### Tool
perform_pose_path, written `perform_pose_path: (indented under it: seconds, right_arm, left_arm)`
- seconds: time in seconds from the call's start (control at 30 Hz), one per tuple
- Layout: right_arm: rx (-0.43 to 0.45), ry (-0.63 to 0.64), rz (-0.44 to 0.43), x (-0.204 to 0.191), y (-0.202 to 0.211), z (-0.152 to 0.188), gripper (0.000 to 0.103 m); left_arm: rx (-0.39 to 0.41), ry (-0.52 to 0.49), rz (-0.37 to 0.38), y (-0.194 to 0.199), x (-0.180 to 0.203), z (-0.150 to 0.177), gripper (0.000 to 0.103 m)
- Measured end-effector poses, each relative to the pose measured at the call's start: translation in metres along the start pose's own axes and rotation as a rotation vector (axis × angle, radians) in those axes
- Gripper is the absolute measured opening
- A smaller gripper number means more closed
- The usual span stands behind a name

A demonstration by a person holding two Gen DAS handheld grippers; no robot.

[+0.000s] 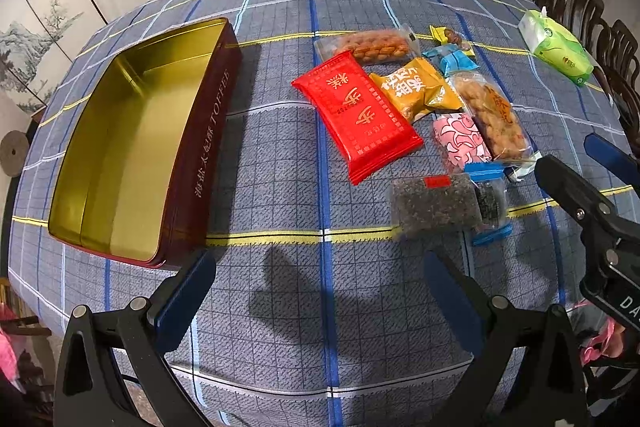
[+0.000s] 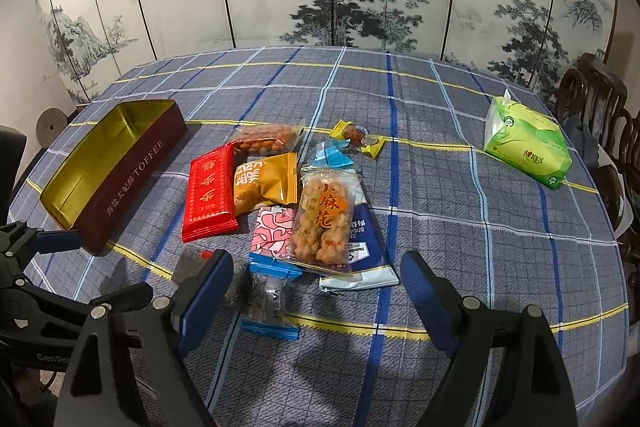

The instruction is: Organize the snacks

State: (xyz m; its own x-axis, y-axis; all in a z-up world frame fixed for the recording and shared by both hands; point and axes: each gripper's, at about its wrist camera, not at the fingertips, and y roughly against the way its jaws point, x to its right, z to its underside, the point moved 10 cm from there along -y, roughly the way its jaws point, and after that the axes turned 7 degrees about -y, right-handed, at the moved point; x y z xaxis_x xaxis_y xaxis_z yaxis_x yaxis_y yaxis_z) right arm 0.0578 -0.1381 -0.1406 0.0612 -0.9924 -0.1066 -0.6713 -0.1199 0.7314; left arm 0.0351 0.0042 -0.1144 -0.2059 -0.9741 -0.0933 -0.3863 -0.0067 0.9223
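Firstly, at the left the toffee tin (image 1: 132, 143) stood open on the checked tablecloth (image 1: 280, 155), its gold inside bare. The left gripper (image 1: 320, 291) hovered wide open, holding nothing, just near the tin's corner. To the right lay the snacks in one loose heap: the red packet (image 1: 356, 115), the yellow packet (image 1: 416, 91) touching it, the twist-biscuit bag (image 2: 324, 219). The right gripper (image 2: 316, 287) was also spread wide and empty, above the blue-edged packet (image 2: 268, 291). Far right lay a green tissue pack (image 2: 528, 143)

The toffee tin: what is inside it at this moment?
The toffee tin shows only its bare gold floor and walls; no snack lies in it. In the right wrist view its near wall hides part of the floor.
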Motion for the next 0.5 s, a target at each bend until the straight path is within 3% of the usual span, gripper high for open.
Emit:
perform_pose_path:
  seconds: [0.5]
  right_arm:
    - [-0.004, 0.004, -0.007, -0.0014, -0.0016, 0.0005, 0.088]
  left_arm:
    - [-0.002, -0.007, -0.004, -0.0018, 0.0019, -0.0005, 0.102]
